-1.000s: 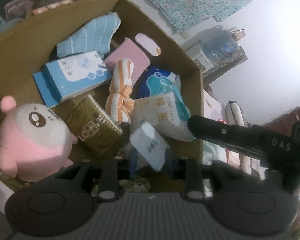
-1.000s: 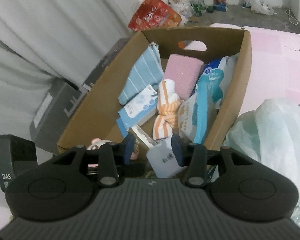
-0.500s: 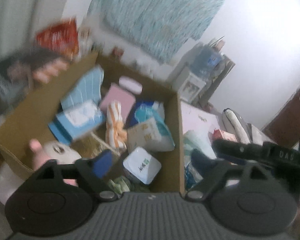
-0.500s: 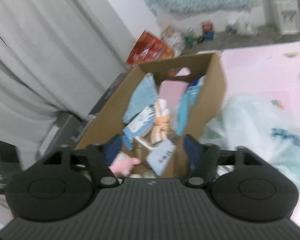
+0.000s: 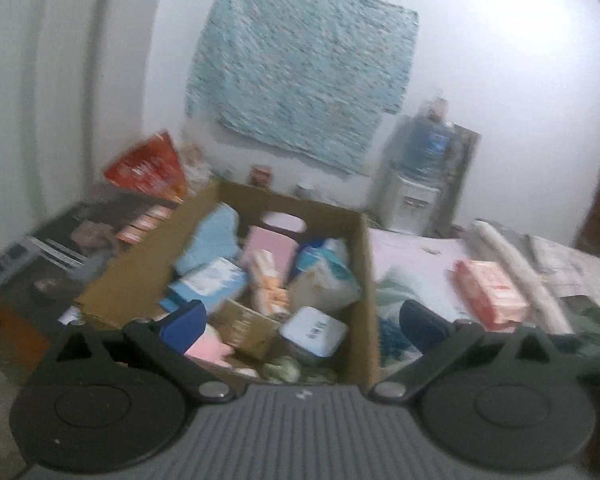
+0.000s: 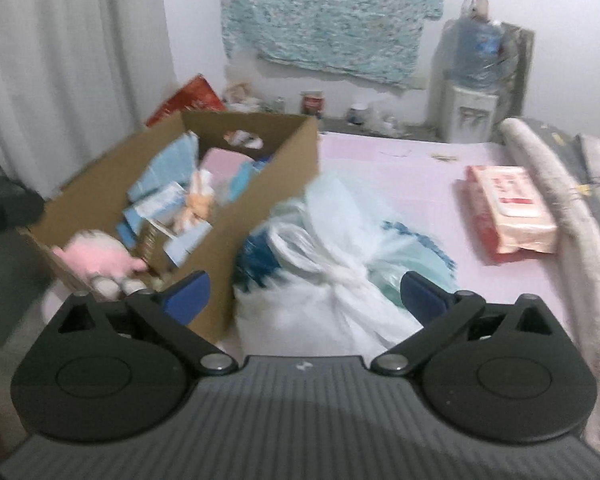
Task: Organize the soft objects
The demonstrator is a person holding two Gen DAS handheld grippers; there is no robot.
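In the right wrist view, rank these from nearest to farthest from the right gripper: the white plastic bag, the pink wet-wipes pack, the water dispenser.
From the right gripper, whose jaws are opening with nothing held:
1. White plastic bag: straight ahead, showing between the fingers.
2. Pink wet-wipes pack: farther back on the right, lying on the pink mat.
3. Water dispenser: farthest, against the back wall at right.

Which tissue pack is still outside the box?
The pink-red pack, lying alone on the pink mat right of the box; the other packs sit inside it.
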